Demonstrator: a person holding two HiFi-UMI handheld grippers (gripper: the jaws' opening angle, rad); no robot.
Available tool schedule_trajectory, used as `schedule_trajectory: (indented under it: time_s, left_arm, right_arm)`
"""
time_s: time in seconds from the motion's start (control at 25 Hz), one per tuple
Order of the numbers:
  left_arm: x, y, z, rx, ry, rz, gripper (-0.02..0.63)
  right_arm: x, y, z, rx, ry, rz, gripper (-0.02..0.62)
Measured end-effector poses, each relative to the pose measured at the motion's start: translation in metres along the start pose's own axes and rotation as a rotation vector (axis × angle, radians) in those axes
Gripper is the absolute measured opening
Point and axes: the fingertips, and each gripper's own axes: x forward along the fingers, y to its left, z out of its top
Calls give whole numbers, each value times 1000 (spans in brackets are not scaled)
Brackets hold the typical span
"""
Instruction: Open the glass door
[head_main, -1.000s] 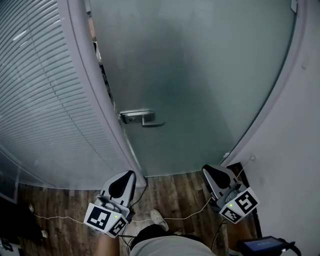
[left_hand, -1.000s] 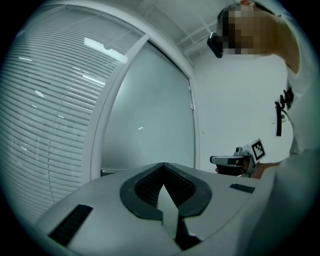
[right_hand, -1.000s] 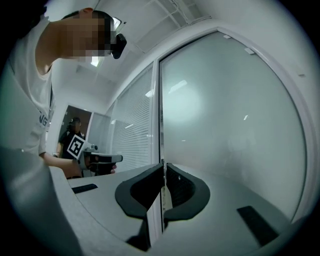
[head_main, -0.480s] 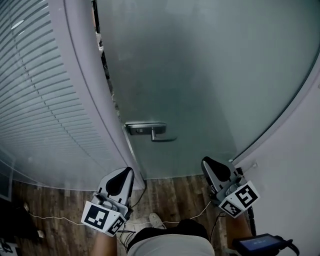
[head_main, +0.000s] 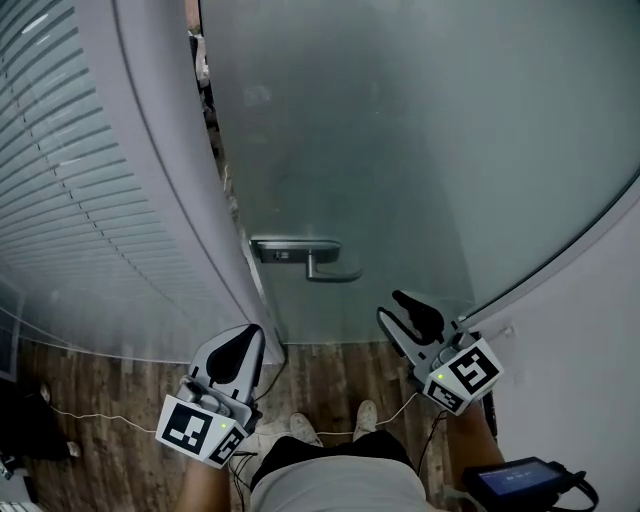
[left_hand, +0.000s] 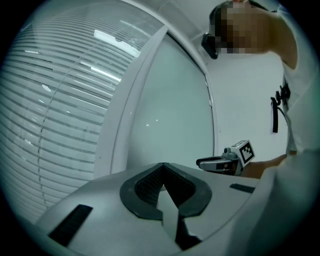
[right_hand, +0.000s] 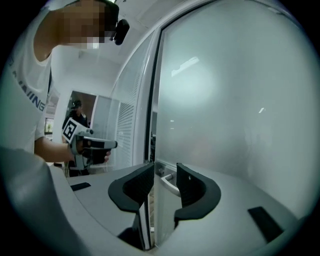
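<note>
Jaws on the right gripper (head_main: 393, 306) have just been opening and stand well apart with nothing gripped; through the gap its own view shows the door handle (right_hand: 170, 184) ahead, not touched. Those of the left gripper (head_main: 254, 331) are closed tip to tip, empty. Both hands are held low in front of the person, grippers pointing level at the glass door (head_main: 400, 150). That frosted door fills the view ahead, its metal handle (head_main: 310, 258) up and left of the right gripper, clear of it. A narrow dark gap runs along the door's left edge, beside the slatted panel (head_main: 60, 200).
</note>
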Motion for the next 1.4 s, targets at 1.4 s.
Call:
schedule_trajectory:
  time_s: [1.4]
  left_arm:
    - [33,33,-26,-38,49,99,0]
  right_arm:
    - [136,-60,-117,-262,417,72,137]
